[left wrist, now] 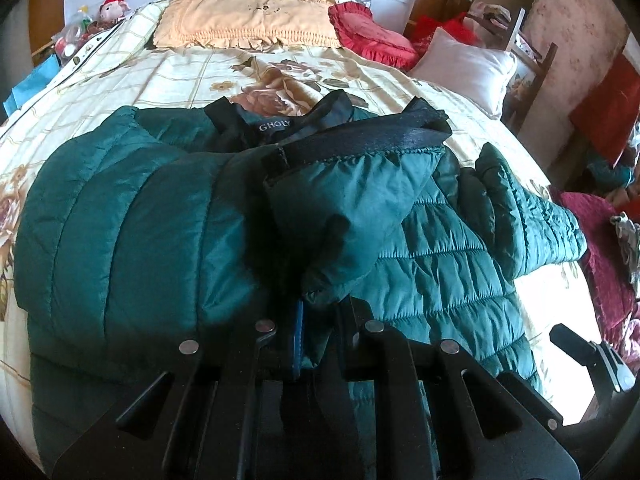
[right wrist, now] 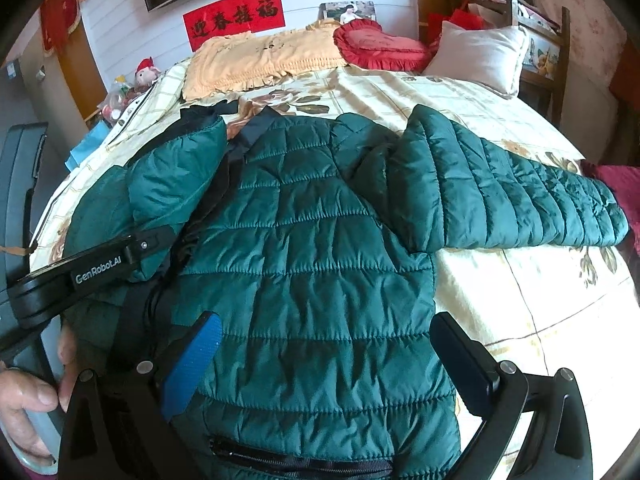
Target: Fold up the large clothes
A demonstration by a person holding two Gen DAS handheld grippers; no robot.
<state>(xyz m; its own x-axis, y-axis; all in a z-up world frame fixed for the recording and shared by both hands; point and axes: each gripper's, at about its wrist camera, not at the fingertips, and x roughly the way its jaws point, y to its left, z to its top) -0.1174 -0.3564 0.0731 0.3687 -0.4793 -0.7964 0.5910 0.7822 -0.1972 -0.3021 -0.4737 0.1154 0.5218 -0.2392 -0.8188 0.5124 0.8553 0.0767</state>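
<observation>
A dark green quilted jacket (right wrist: 312, 248) lies on the bed, collar toward the pillows. It also fills the left wrist view (left wrist: 132, 232). My left gripper (left wrist: 316, 316) is shut on the jacket's left sleeve (left wrist: 360, 200), which is folded across the front with its black cuff (left wrist: 360, 140) up. The left gripper also shows in the right wrist view (right wrist: 132, 254) on that sleeve. My right gripper (right wrist: 332, 364) is open and empty, its fingers (right wrist: 196, 356) spread just above the jacket's lower front. The other sleeve (right wrist: 520, 196) lies stretched out to the right on the sheet.
The bed has a cream floral sheet (right wrist: 520, 304). A yellow pillow (right wrist: 260, 60), a red heart cushion (right wrist: 380, 48) and a white pillow (right wrist: 480, 52) lie at its head. A wooden chair (right wrist: 548, 40) stands at the right, toys (right wrist: 136, 80) at the left.
</observation>
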